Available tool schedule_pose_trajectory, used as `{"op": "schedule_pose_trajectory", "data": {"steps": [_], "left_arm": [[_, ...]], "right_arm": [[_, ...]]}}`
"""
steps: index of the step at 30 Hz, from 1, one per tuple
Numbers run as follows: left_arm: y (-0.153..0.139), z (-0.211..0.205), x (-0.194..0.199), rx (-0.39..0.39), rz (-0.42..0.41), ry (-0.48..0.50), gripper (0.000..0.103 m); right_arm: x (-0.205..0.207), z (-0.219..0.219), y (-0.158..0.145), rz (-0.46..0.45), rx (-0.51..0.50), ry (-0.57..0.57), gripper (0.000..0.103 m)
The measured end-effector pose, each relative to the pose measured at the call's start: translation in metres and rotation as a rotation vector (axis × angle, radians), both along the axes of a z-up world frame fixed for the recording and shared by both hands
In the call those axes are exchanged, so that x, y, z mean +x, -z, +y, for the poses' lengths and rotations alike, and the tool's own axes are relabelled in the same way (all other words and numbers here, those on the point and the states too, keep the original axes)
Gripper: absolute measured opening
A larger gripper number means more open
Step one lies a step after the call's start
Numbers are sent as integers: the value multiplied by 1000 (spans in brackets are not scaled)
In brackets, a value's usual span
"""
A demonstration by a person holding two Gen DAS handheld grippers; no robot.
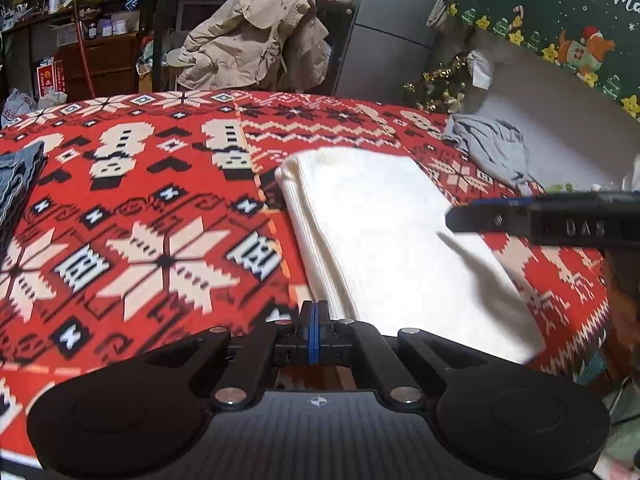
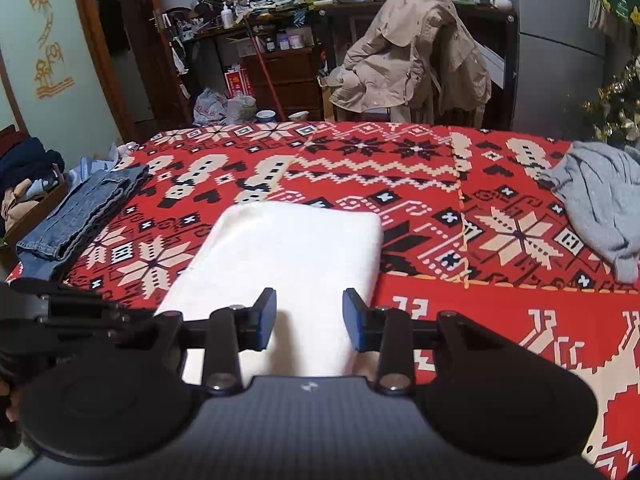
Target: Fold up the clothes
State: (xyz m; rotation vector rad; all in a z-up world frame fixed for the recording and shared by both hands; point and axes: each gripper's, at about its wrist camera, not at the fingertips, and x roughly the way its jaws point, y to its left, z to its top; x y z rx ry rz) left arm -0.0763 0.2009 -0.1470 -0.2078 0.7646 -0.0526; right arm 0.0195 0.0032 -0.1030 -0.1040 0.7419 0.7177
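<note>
The left tongs (image 1: 314, 322) are seen pressed fully together, blue pads meeting, with nothing between them; they are held just at the near left edge of the folded white garment (image 1: 384, 240). The right tongs (image 2: 309, 314) are held partly apart, at a moderate gap, with no cloth pinched; the near end of the white garment is seen beneath and between the pads. The garment is laid flat in a neat oblong on the red patterned cloth (image 2: 440, 184) that covers the bench. Folded blue jeans (image 2: 76, 216) are placed at the left edge of the bench, well apart from the garment, and a crumpled grey garment (image 2: 600, 200) is left at the right edge. Beyond the bench, a beige coat (image 2: 412, 52) is draped over a chair.
</note>
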Motion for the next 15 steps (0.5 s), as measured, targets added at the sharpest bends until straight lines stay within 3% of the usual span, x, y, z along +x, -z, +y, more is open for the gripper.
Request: {"op": "schedule_pose_trajectory", "data": {"steps": [15], "left_arm": [[-1,-10,-52,-21,34,36,0]], "right_arm": [[-9,7,-6,-10,3,-26,40]]}}
